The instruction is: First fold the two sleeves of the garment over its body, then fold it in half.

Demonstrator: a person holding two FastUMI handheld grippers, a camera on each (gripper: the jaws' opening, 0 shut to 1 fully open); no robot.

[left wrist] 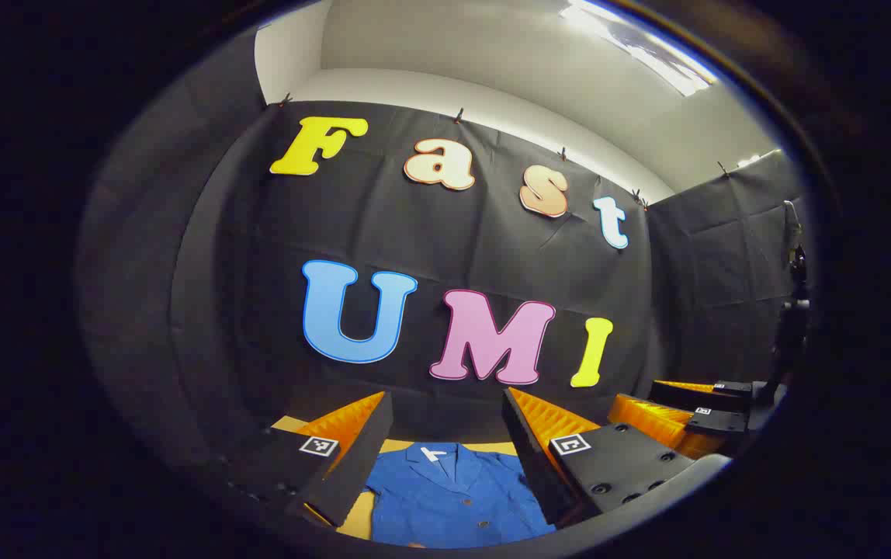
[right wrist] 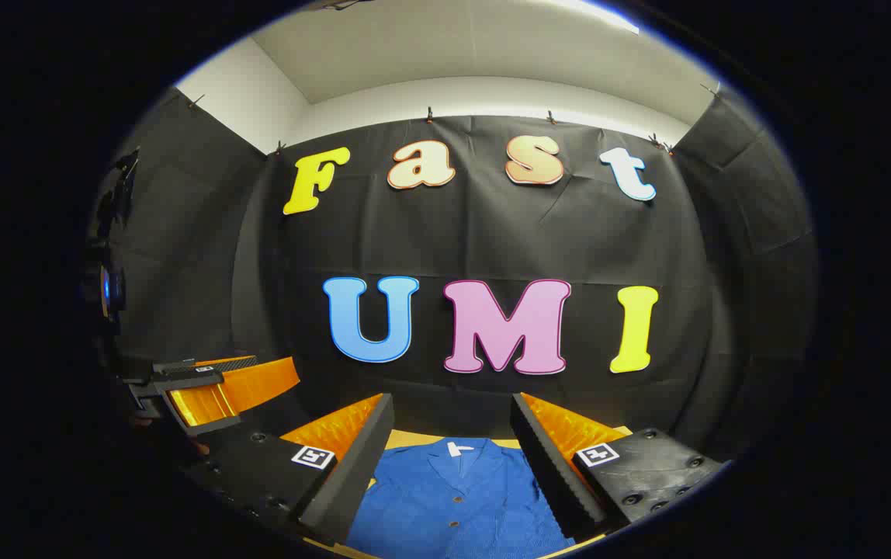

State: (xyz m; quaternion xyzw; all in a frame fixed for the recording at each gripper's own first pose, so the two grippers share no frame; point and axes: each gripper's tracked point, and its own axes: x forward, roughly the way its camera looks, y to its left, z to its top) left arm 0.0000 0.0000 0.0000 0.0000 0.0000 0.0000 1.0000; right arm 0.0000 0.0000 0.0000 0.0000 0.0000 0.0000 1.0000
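The soft blue button-up shirt [left wrist: 457,493] lay flat on the yellow table [left wrist: 356,522] under both grippers, left gripper [left wrist: 449,458] and right gripper [right wrist: 453,458] spread wide and holding nothing, and it looked light and floppy, best pinched at a sleeve's edge, with nothing nearby blocking.

Staged recording booth, not a lived-in room. Enclosed on three sides by creased black cloth wall [right wrist: 492,241], hung from small clips [right wrist: 429,117] along the top edge at 12 o'clock. Plain white wall and ceiling [right wrist: 445,46] above the cloth, lit by a bright ceiling light panel [left wrist: 639,46] at 1 o'clock. Dark mounted equipment on a stand [right wrist: 108,287] at 9 o'clock.
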